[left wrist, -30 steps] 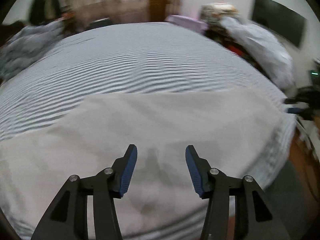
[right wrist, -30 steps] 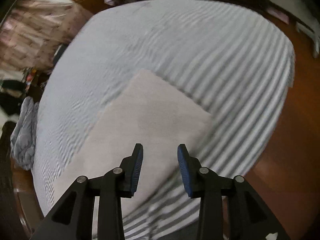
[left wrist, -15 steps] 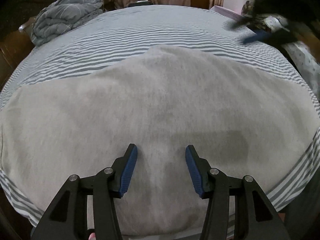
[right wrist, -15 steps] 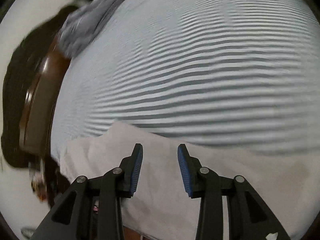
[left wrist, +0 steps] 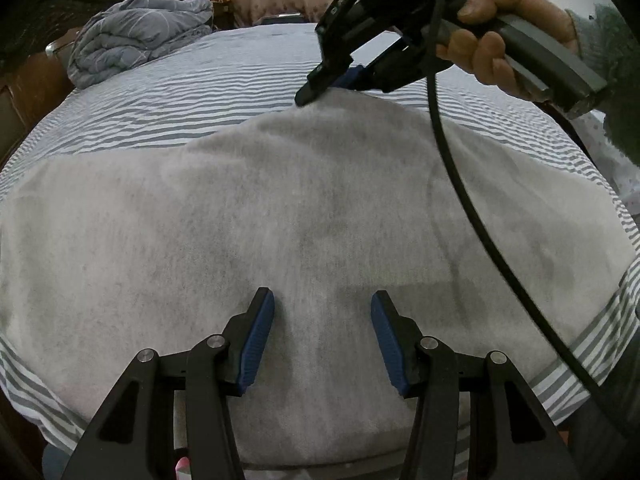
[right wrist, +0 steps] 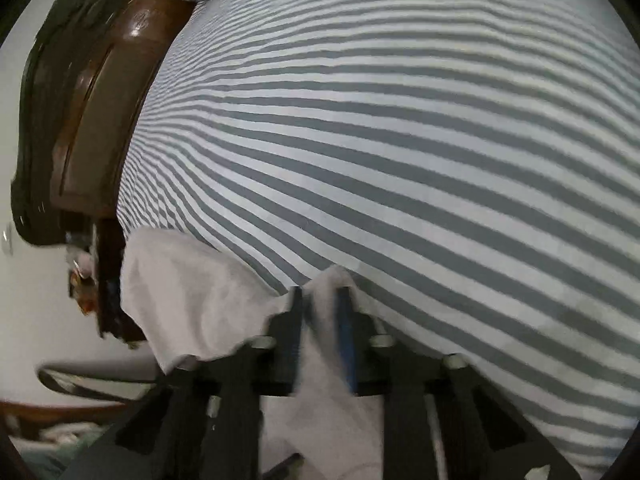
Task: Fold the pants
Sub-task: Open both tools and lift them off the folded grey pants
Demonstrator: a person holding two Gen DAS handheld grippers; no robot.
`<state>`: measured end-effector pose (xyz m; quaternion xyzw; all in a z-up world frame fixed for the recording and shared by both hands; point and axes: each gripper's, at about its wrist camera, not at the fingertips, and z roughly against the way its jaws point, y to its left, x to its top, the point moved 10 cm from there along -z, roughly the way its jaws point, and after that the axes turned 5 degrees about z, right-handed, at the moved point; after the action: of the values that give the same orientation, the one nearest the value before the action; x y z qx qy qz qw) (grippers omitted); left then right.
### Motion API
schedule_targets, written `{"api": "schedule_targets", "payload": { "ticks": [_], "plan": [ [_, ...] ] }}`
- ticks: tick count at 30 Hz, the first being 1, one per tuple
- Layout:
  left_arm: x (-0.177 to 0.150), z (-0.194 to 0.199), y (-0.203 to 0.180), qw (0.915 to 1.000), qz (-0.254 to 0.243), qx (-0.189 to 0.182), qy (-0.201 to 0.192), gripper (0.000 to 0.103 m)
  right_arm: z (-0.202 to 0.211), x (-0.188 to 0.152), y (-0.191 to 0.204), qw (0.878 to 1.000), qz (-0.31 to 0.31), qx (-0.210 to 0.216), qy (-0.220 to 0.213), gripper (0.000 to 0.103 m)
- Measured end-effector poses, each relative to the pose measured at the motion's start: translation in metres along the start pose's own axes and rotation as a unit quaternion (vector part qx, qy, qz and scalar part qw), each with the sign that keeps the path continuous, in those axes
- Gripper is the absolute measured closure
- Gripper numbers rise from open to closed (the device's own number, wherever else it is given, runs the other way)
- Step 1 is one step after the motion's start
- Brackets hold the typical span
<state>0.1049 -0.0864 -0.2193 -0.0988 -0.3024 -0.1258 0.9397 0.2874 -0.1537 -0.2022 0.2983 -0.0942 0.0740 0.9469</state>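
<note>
1. Pants [left wrist: 304,216]: pale grey, soft and limp, lying flat on the striped bedsheet [left wrist: 180,92]; light cloth that should drape and crease readily
2. Right gripper [right wrist: 320,300]: jaws closing on the far edge of the pants, cloth bunched between them; the view is blurred, so the grip is probably light
3. Left gripper [left wrist: 322,320]: fingers apart, nothing between them, over the near edge, a sensible second hold
</note>
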Motion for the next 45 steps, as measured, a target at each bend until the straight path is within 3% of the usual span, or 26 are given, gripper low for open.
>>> {"api": "schedule_targets", "payload": {
  "ticks": [4, 8, 12, 17, 19, 21, 24, 31, 32, 38, 41, 45],
  "plan": [
    [0.002, -0.001, 0.002, 1.0, 0.005, 0.0, -0.005, 0.051, 0.01, 0.018, -0.002, 0.999, -0.004, -0.001, -0.047, 0.099],
    [-0.001, 0.002, -0.004, 0.9999, -0.006, 0.007, -0.008, 0.05, -0.012, 0.02, -0.015, 0.999, -0.01, -0.024, -0.033, 0.099],
    [-0.002, 0.003, -0.007, 0.9999, -0.01, 0.007, -0.01, 0.047, -0.013, 0.023, -0.021, 0.997, -0.016, -0.064, -0.045, 0.094],
    [-0.001, 0.002, -0.006, 0.9998, -0.012, 0.007, -0.012, 0.045, 0.026, 0.017, -0.009, 0.995, -0.003, -0.06, -0.079, 0.093],
    [-0.001, 0.001, -0.007, 0.9999, -0.01, 0.004, -0.012, 0.044, 0.032, 0.003, 0.006, 0.997, 0.011, -0.039, -0.073, 0.093],
    [-0.001, 0.001, -0.008, 0.9998, -0.012, 0.006, -0.012, 0.042, 0.023, -0.013, 0.008, 0.998, 0.014, -0.045, -0.048, 0.093],
    [-0.001, 0.001, -0.008, 0.9999, -0.01, 0.004, -0.012, 0.042, -0.002, -0.025, -0.012, 0.995, 0.003, -0.1, -0.016, 0.1],
    [-0.001, -0.001, -0.01, 0.9998, -0.018, 0.005, -0.012, 0.04, 0.0, -0.022, -0.023, 0.995, -0.023, -0.095, -0.029, 0.103],
    [-0.001, -0.001, -0.011, 0.9997, -0.02, 0.005, -0.012, 0.039, 0.007, -0.022, -0.021, 0.995, -0.027, -0.09, -0.038, 0.094],
    [-0.001, -0.001, -0.013, 0.9996, -0.027, 0.004, -0.009, 0.036, 0.101, -0.063, -0.025, 0.987, -0.056, -0.089, -0.122, 0.084],
    [-0.001, -0.001, -0.012, 0.9995, -0.031, 0.007, -0.006, 0.035, 0.154, -0.11, -0.055, 0.977, -0.099, -0.1, -0.16, 0.082],
    [0.001, -0.001, -0.012, 0.9995, -0.03, 0.008, 0.006, 0.035, 0.227, -0.2, -0.116, 0.951, -0.183, -0.131, -0.21, 0.081]
  ]
}}
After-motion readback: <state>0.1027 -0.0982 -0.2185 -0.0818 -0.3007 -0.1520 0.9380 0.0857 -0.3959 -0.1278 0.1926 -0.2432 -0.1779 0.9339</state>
